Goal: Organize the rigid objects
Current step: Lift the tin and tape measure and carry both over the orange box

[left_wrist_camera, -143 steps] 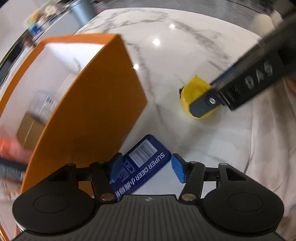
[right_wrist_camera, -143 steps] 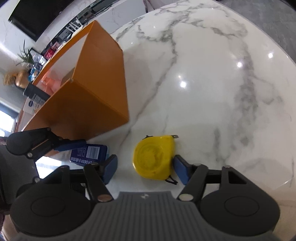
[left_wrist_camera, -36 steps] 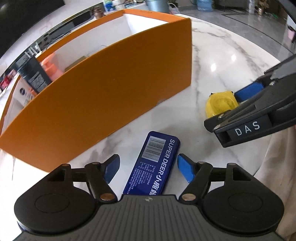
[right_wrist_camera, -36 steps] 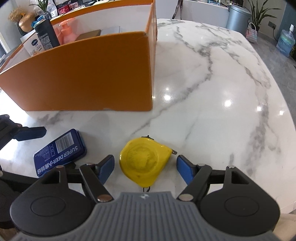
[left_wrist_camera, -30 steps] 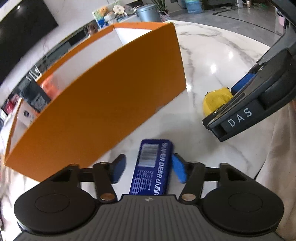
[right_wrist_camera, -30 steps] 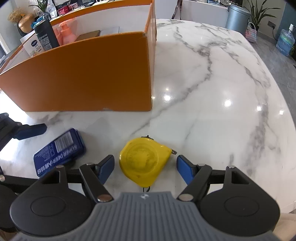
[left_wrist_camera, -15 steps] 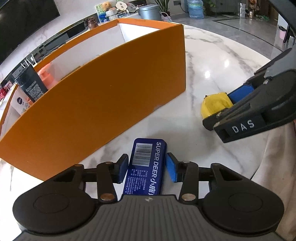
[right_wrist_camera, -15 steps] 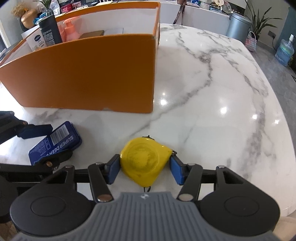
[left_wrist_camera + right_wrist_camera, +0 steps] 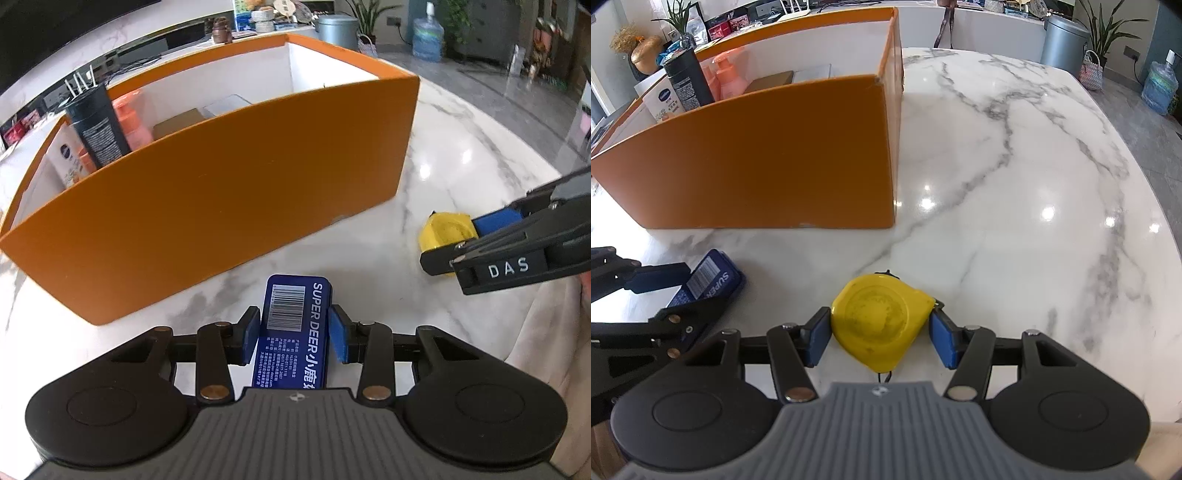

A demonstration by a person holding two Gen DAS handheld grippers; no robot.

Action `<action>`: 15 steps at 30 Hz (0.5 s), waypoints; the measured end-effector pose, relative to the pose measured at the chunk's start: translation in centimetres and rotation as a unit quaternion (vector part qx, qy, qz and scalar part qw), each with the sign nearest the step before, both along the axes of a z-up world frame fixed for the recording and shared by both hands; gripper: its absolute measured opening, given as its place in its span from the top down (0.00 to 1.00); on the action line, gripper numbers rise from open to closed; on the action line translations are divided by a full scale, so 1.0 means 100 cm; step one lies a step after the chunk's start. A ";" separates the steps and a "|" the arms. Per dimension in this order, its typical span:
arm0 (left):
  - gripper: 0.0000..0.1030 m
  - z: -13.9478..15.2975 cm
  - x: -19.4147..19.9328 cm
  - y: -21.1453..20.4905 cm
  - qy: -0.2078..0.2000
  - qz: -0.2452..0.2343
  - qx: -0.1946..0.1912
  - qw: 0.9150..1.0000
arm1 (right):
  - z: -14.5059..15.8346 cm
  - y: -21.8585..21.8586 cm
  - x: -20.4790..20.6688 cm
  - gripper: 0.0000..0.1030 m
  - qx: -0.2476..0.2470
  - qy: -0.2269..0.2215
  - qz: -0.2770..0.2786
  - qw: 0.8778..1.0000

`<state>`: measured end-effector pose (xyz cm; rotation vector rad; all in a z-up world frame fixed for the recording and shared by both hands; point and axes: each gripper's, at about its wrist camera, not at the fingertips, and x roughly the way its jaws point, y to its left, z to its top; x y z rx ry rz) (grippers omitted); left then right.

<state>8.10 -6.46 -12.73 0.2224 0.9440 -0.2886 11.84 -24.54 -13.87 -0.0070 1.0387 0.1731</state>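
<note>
Our left gripper (image 9: 293, 334) is closing, pads touching the blue tin (image 9: 293, 328) on the marble table (image 9: 1015, 221); our right gripper (image 9: 879, 334) clamps the yellow tape measure (image 9: 881, 315) near the orange box (image 9: 757, 173).

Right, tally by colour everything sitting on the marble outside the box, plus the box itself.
Blue: 1, the blue tin, between the pads of the left gripper, whose jaws are closing.
Yellow: 1, the yellow tape measure, clamped in the right gripper.
Orange: 1, the orange box.
Total: 3.
</note>
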 end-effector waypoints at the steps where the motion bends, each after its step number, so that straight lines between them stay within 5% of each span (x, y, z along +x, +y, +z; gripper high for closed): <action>1: 0.56 0.001 0.001 0.001 0.000 0.002 -0.004 1.000 | 0.000 0.000 -0.001 0.43 0.000 -0.002 0.001 1.000; 15: 0.56 0.041 -0.015 0.012 -0.052 0.017 -0.059 0.997 | 0.024 -0.007 -0.019 0.43 0.033 -0.055 -0.007 0.998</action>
